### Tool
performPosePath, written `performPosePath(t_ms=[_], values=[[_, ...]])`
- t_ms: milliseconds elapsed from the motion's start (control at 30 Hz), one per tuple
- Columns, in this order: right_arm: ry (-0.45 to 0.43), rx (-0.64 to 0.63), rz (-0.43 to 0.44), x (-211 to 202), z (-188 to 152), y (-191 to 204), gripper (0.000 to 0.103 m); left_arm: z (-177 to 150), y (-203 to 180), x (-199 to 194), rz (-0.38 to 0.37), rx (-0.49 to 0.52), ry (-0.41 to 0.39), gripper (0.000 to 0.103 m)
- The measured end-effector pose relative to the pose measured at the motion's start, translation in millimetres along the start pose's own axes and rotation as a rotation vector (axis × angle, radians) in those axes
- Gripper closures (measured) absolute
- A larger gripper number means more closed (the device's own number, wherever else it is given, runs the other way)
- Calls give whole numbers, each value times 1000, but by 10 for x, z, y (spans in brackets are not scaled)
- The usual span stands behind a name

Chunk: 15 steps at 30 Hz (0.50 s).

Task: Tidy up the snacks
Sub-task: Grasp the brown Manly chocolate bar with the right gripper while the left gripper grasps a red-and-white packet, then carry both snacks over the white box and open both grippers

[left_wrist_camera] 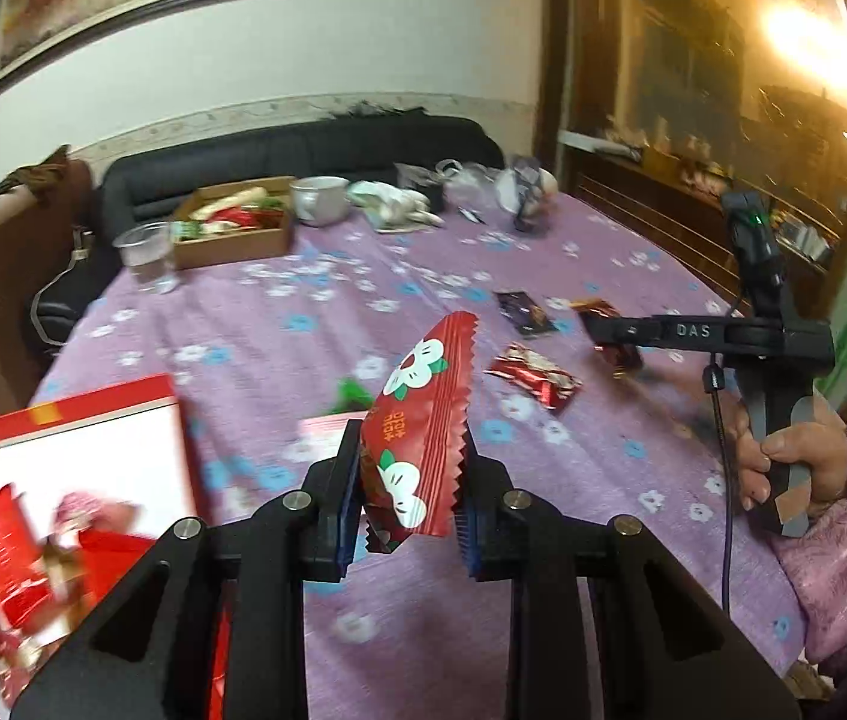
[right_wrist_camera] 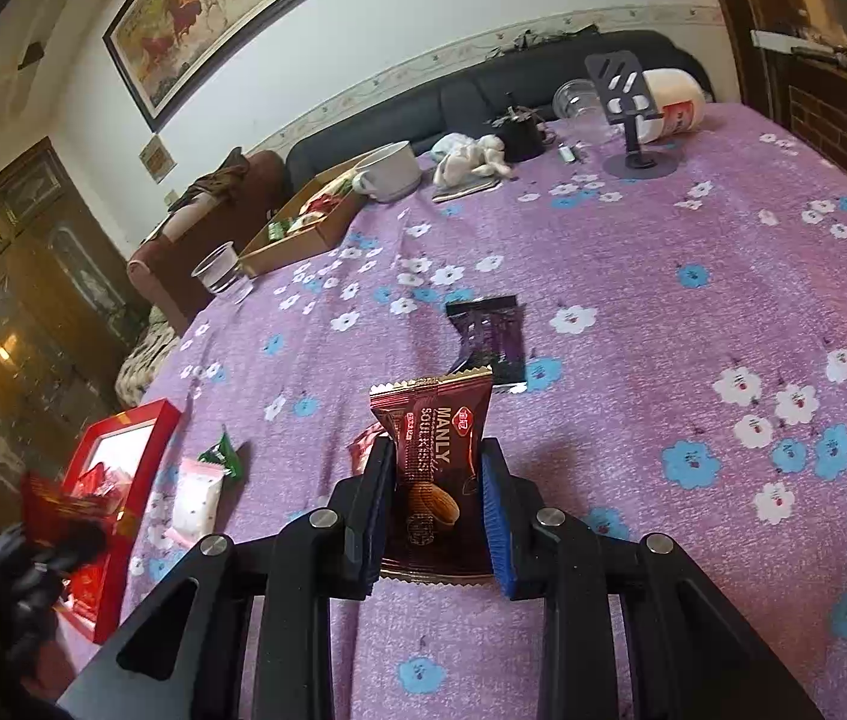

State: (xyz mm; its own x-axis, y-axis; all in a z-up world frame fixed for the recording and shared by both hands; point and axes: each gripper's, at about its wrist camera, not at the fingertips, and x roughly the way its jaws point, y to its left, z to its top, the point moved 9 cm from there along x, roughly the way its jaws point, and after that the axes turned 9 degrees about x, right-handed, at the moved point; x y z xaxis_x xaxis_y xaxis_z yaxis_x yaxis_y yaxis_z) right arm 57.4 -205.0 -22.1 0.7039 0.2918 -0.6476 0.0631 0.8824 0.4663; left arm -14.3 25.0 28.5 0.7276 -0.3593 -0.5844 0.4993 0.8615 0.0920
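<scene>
My left gripper (left_wrist_camera: 408, 483) is shut on a red snack packet with white flowers (left_wrist_camera: 423, 420), held above the purple tablecloth, right of the red box (left_wrist_camera: 63, 420) that holds several red snacks. My right gripper (right_wrist_camera: 436, 489) is shut on a brown "Manly" almond snack packet (right_wrist_camera: 432, 456), held just above the cloth. The right gripper also shows in the left wrist view (left_wrist_camera: 612, 339), over a red wrapper. Loose on the table lie a dark purple packet (right_wrist_camera: 489, 336), a red foil packet (left_wrist_camera: 534, 381), a pink packet (right_wrist_camera: 195, 495) and a green one (right_wrist_camera: 222, 453).
A cardboard tray of snacks (left_wrist_camera: 237, 240), a clear plastic cup (left_wrist_camera: 147, 255), a white bowl (left_wrist_camera: 318, 198) and a phone stand (right_wrist_camera: 633, 114) stand at the far side. A black sofa (left_wrist_camera: 303, 150) lies behind the table.
</scene>
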Motion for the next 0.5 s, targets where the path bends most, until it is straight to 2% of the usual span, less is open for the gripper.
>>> performPosePath(t_ms=[267, 367, 500], values=[[-105, -27, -33, -133, 111, 32, 74, -258, 513, -217, 83, -118, 3, 80], [-110, -15, 22, -168, 97, 220, 75, -284, 649, -326, 121, -134, -8, 80], [-84, -42, 135, -142, -27, 726, 75, -304, 823, -512, 198, -131, -40, 80]])
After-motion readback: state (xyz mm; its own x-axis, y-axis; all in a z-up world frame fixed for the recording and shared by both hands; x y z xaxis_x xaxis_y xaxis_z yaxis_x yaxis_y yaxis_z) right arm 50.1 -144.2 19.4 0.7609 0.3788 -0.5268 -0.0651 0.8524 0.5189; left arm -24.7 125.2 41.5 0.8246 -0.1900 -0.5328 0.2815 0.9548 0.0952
